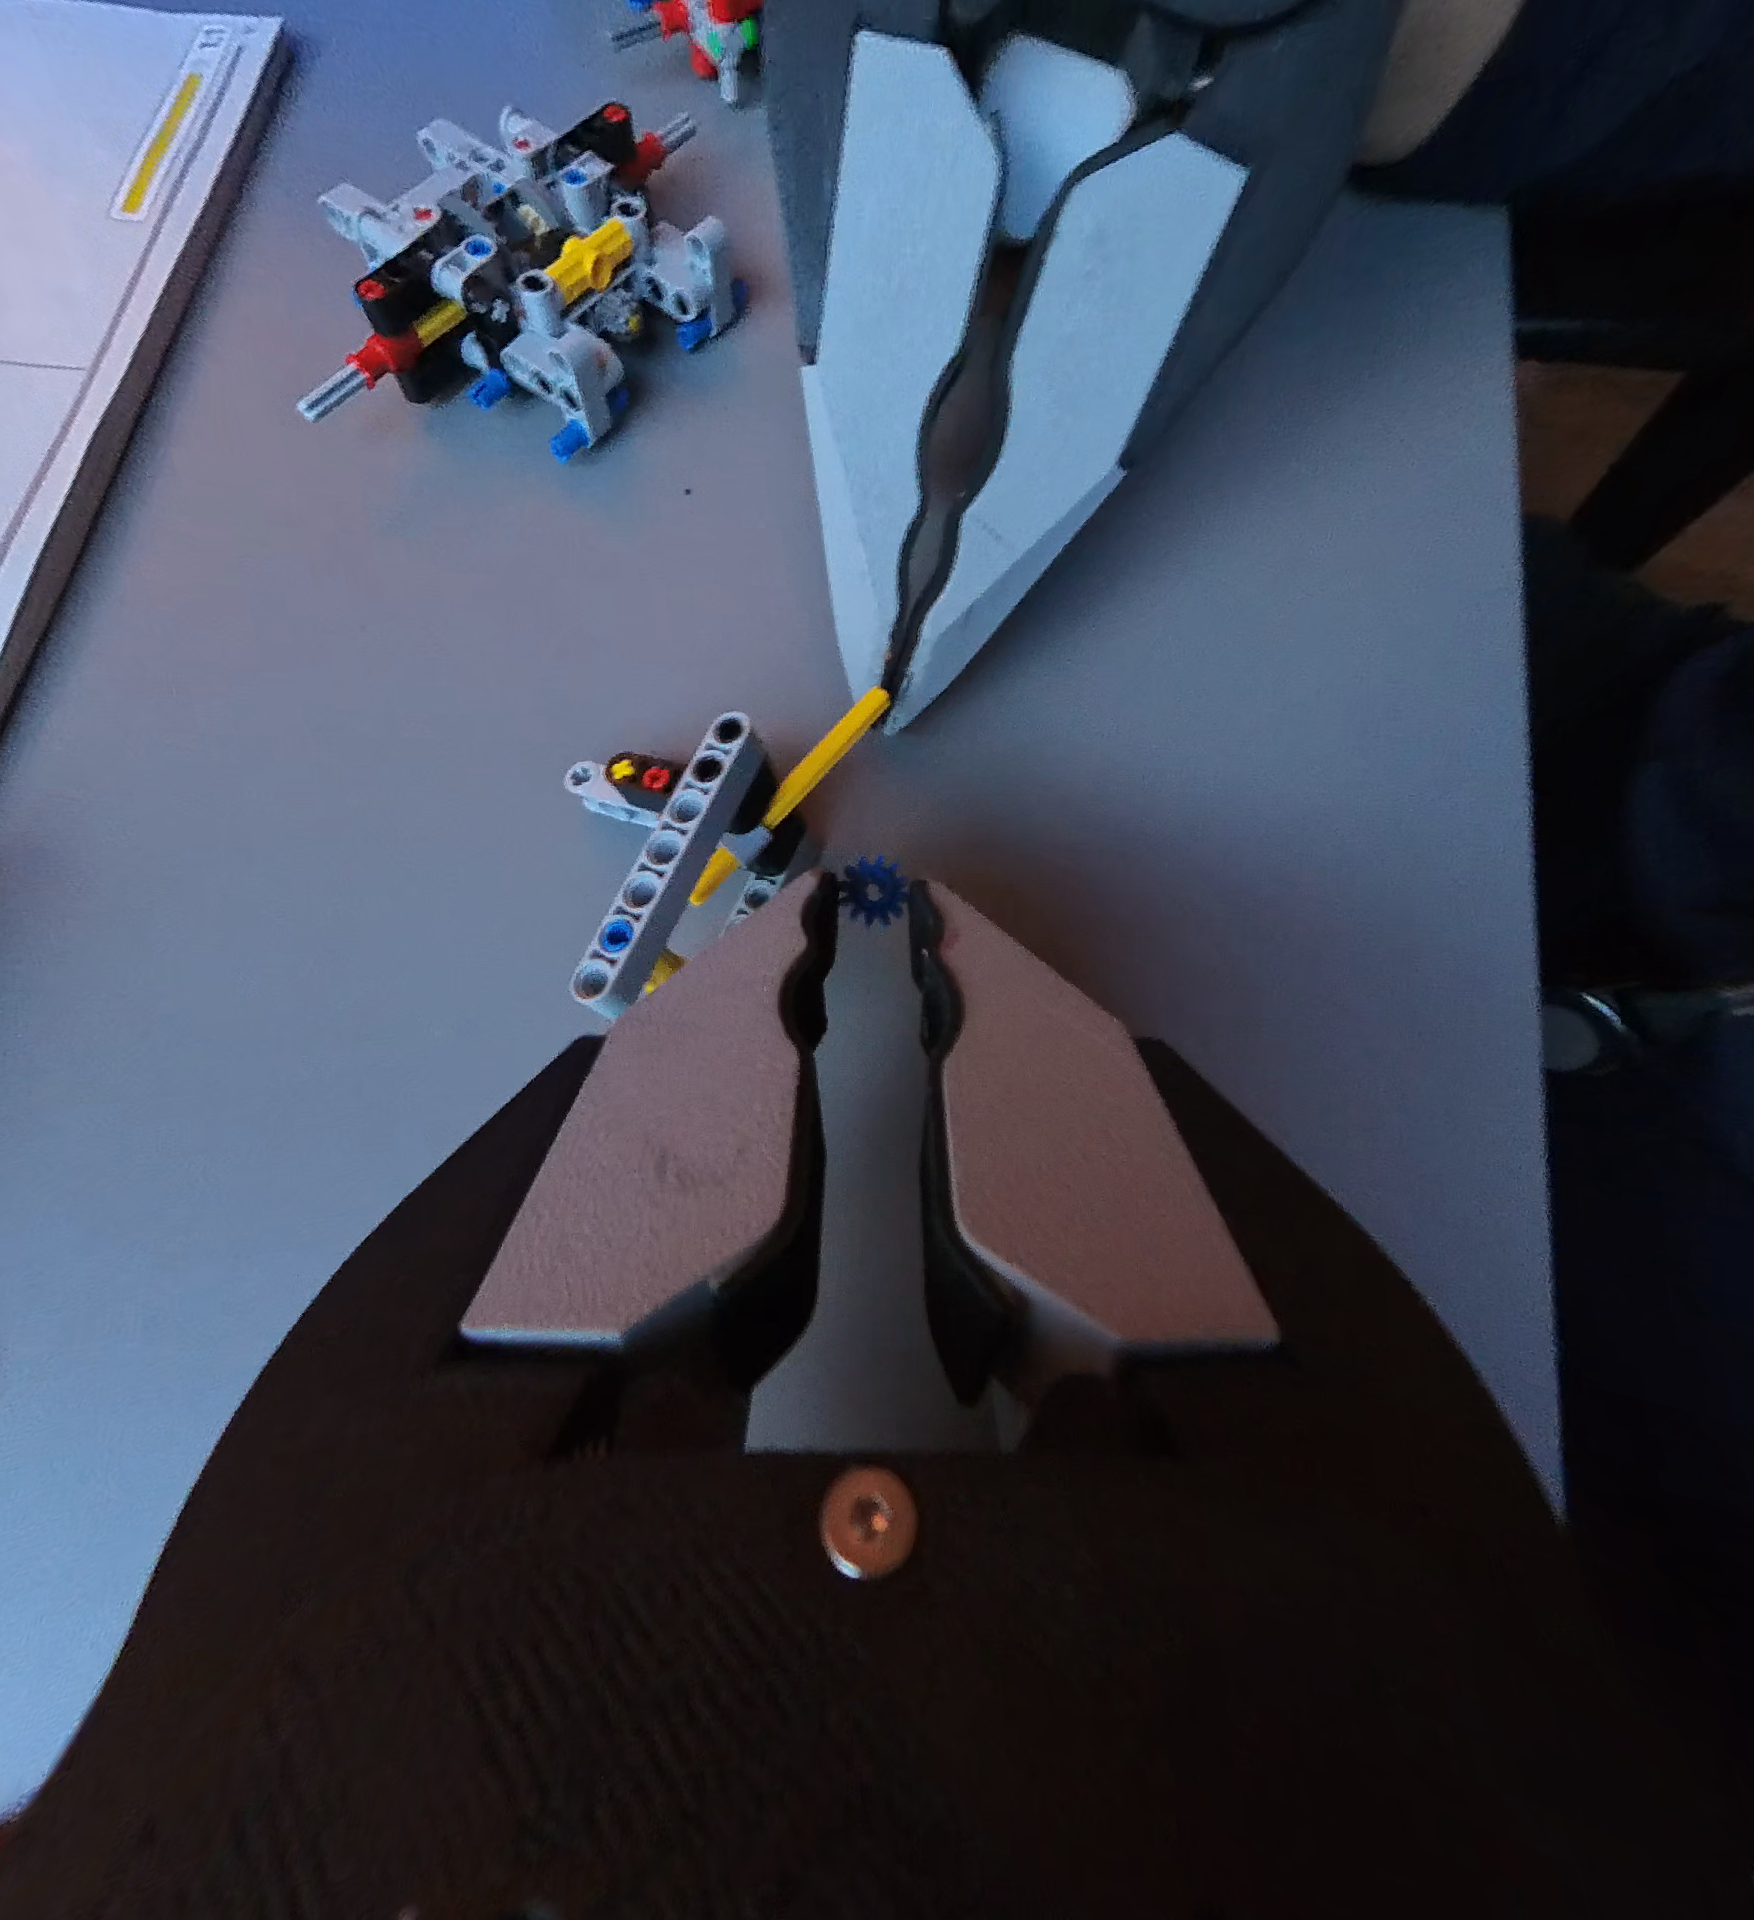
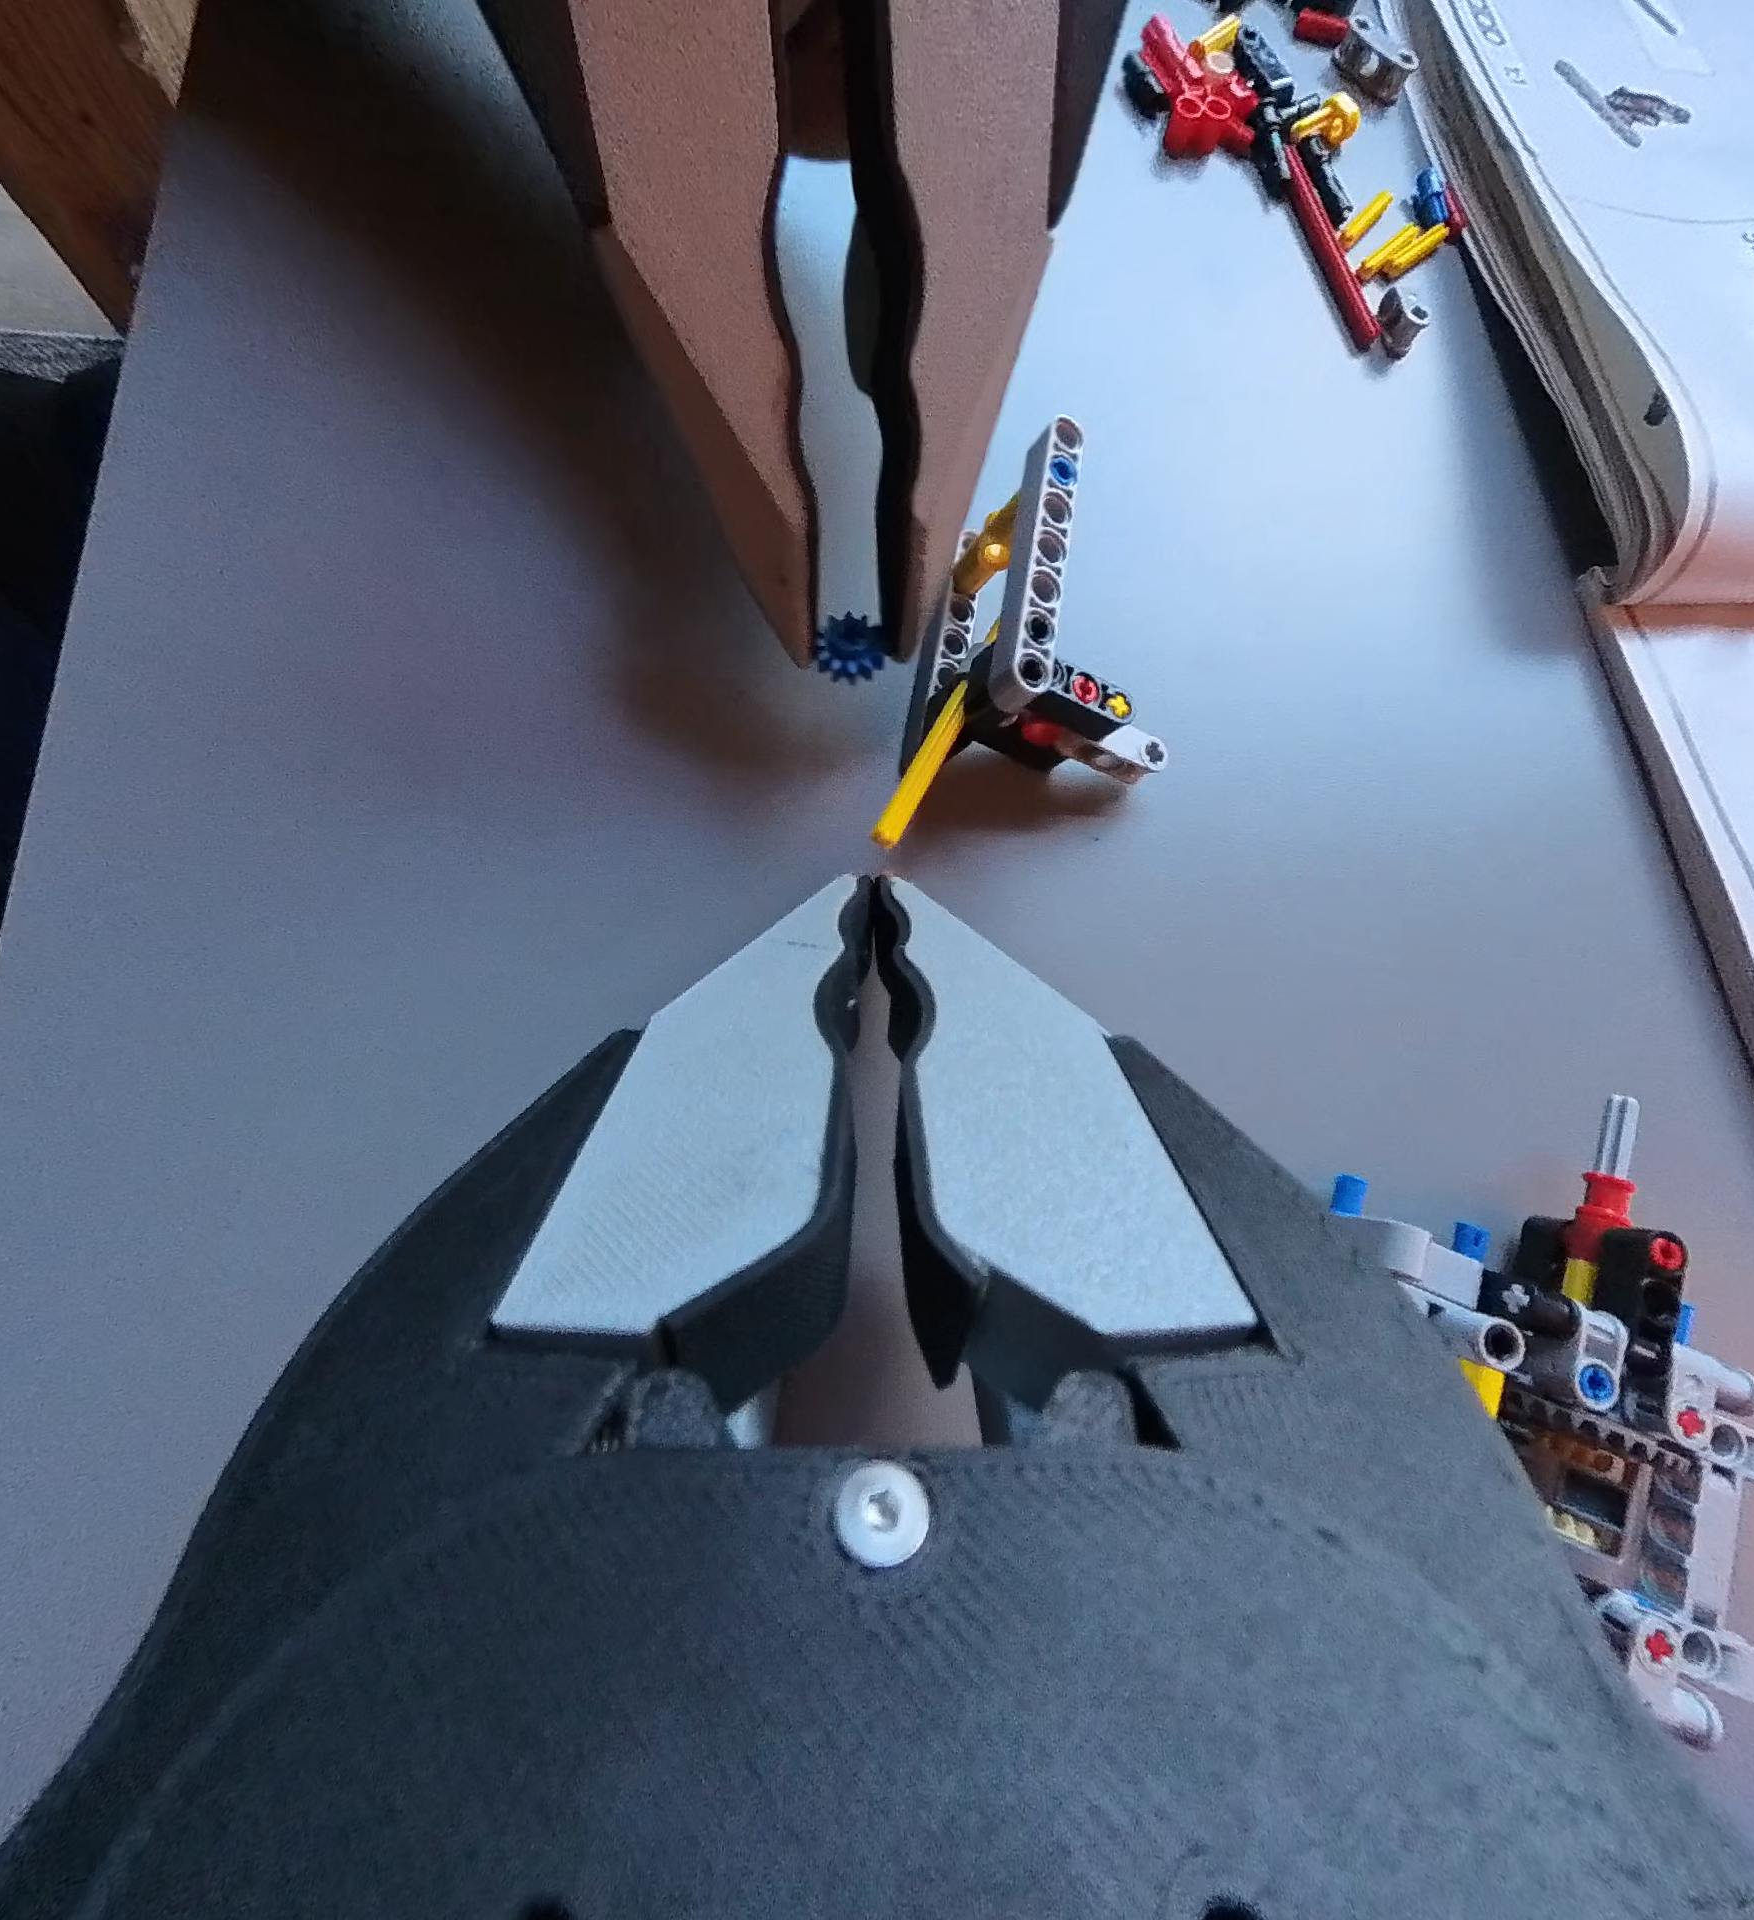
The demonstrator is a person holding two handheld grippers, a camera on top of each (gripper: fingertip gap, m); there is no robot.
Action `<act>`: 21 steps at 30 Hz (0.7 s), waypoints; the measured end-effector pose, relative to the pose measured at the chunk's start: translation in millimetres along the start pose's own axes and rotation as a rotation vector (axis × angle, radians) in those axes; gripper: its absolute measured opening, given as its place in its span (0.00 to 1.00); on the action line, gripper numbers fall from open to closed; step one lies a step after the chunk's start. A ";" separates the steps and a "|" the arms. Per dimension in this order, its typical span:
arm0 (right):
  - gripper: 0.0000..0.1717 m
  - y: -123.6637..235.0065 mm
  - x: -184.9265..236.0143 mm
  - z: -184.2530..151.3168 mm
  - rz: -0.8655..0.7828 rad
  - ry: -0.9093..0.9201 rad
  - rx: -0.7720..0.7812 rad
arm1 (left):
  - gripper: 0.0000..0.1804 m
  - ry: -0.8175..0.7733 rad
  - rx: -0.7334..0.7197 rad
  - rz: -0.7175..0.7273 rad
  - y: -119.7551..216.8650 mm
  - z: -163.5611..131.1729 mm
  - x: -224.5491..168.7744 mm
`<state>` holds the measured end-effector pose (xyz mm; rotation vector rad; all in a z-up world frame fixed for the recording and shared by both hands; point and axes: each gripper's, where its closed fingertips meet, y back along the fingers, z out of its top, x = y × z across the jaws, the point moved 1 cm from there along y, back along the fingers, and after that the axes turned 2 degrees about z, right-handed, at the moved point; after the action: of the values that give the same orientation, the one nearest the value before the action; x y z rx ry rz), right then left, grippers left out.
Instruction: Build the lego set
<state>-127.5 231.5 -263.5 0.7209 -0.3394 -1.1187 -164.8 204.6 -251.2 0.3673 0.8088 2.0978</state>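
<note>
The left gripper (image 1: 871, 891) pinches a small blue gear (image 2: 849, 646) between its fingertips. The right gripper (image 2: 874, 879) is closed on nothing, tips seemingly just short of the yellow rod (image 2: 920, 777) jutting from a small brick assembly (image 2: 1034, 613).

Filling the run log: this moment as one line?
left hand-held gripper: shut on blue gear | right hand-held gripper: shut, near yellow axle
</note>
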 end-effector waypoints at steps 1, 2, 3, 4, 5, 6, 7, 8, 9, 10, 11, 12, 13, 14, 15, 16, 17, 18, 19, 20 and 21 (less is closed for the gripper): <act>0.00 0.7 -1.2 -1.5 -0.008 0.008 0.009 | 0.06 -0.001 -0.017 -0.020 2.9 1.8 -2.0; 0.00 2.2 -3.4 -2.6 -0.023 0.018 0.014 | 0.06 -0.004 -0.032 -0.033 7.2 3.4 -1.9; 0.00 4.4 -5.8 -2.7 -0.034 0.026 0.010 | 0.06 -0.014 -0.039 -0.033 12.0 4.2 0.5; 0.00 6.7 -7.4 -2.1 -0.036 0.032 0.002 | 0.06 -0.028 -0.040 -0.018 17.0 4.5 5.6; 0.03 8.5 -7.8 -1.3 -0.027 0.039 -0.006 | 0.06 -0.045 -0.035 -0.007 21.5 4.7 10.1; 0.06 9.5 -7.7 -0.5 -0.013 0.047 -0.014 | 0.06 -0.060 -0.030 -0.005 24.9 5.4 13.6; 0.10 9.5 -7.8 0.8 0.004 0.055 -0.020 | 0.06 -0.072 -0.026 -0.010 26.5 6.3 15.9; 0.13 8.9 -7.7 2.4 0.021 0.062 -0.026 | 0.06 -0.084 -0.017 -0.022 26.4 5.9 17.5; 0.13 7.8 -7.7 4.4 0.039 0.065 -0.034 | 0.06 -0.096 -0.005 -0.043 24.8 4.1 17.4; 0.13 6.3 -7.2 6.5 0.059 0.059 -0.041 | 0.06 -0.106 0.006 -0.068 22.3 1.7 16.1; 0.12 4.7 -5.1 8.0 0.088 0.045 -0.044 | 0.06 -0.111 0.012 -0.082 19.1 -0.2 15.6; 0.10 3.1 -1.5 8.9 0.120 0.034 -0.042 | 0.06 -0.113 0.015 -0.090 15.5 -1.8 15.2; 0.06 1.7 2.1 9.1 0.141 0.032 -0.036 | 0.06 -0.112 0.018 -0.096 12.1 -3.4 14.8; 0.04 0.2 4.3 8.5 0.145 0.041 -0.028 | 0.06 -0.112 0.022 -0.093 9.1 -4.6 15.2; 0.01 -0.8 5.0 8.0 0.133 0.054 -0.021 | 0.06 -0.117 0.020 -0.093 7.1 -4.8 14.6; 0.00 -1.5 5.3 7.8 0.121 0.065 -0.019 | 0.06 -0.123 0.010 -0.094 5.8 -3.7 13.6; 0.00 -1.6 6.2 8.2 0.115 0.069 -0.019 | 0.06 -0.126 0.000 -0.095 5.2 -2.1 12.4; 0.00 -1.2 7.2 9.3 0.115 0.064 -0.025 | 0.06 -0.128 -0.006 -0.105 5.0 -1.1 10.1; 0.00 -1.0 8.0 10.6 0.117 0.056 -0.031 | 0.06 -0.133 -0.008 -0.116 4.8 -0.8 7.8; 0.00 -0.7 8.9 10.8 0.122 0.048 -0.032 | 0.06 -0.135 -0.001 -0.118 5.1 -1.8 7.2; 0.00 -0.2 9.3 10.0 0.121 0.048 -0.029 | 0.06 -0.134 0.007 -0.120 6.1 -2.5 7.2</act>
<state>-129.6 219.5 -257.3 0.6914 -0.3215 -0.9884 -174.2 206.5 -249.1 0.4476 0.7411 1.9375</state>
